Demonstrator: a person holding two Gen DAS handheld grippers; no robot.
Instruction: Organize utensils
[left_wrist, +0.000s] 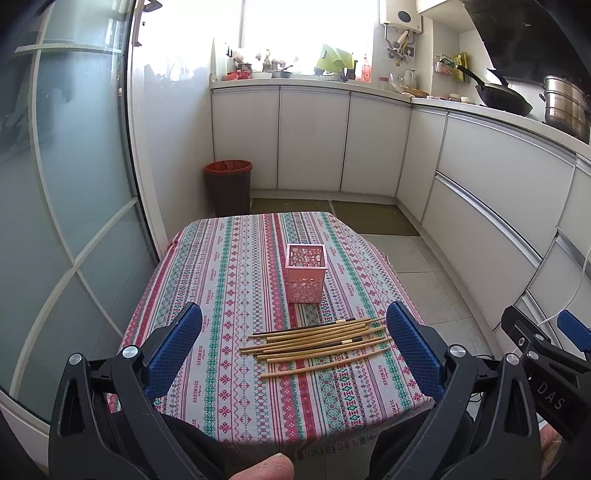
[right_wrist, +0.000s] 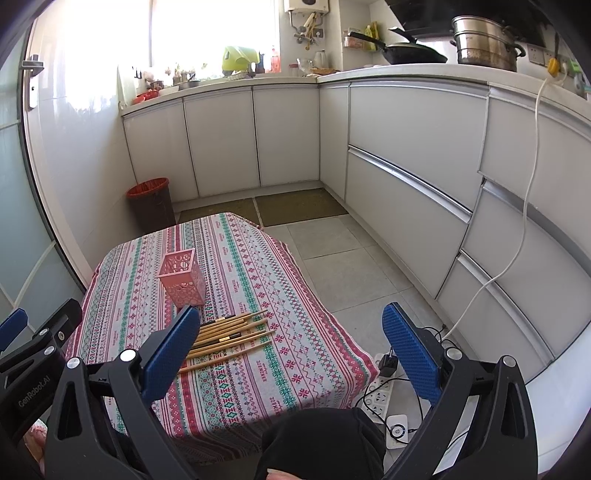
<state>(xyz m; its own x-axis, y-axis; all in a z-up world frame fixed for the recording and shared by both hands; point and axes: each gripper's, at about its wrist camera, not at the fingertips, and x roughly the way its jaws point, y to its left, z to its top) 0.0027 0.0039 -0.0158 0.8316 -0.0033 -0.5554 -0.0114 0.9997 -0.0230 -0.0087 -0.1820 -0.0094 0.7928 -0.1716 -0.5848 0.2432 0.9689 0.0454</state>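
My left gripper (left_wrist: 293, 334) hangs above the near end of the table (left_wrist: 221, 280) with its blue pads spread wide and nothing between them; through its camera the chopsticks (left_wrist: 317, 341) sit framed right between the pads, though clearly lower and well clear of them. My right gripper (right_wrist: 291, 338) is likewise wide open and empty, held to the right of the chopsticks, so that its left pad hides their near ends in its own view. The chopsticks lie loose in a rough bundle on the patterned tablecloth (left_wrist: 236, 398), just in front of the pink perforated holder (left_wrist: 306, 273), which stands upright and looks empty as far as I can tell. I judge that nothing has been sorted yet, so this is the approach before the first pick. The next move calls for bringing one gripper down onto a single stick or a thin pair, closing across the shaft, then tipping it upright over the holder's mouth; thin round sticks may roll or slip. Readable writing: "HANDMADE" woven repeatedly into the tablecloth, "GenRobot.AI" on the left gripper's body in the right view, and "DAS" on the right gripper's body in the left view.
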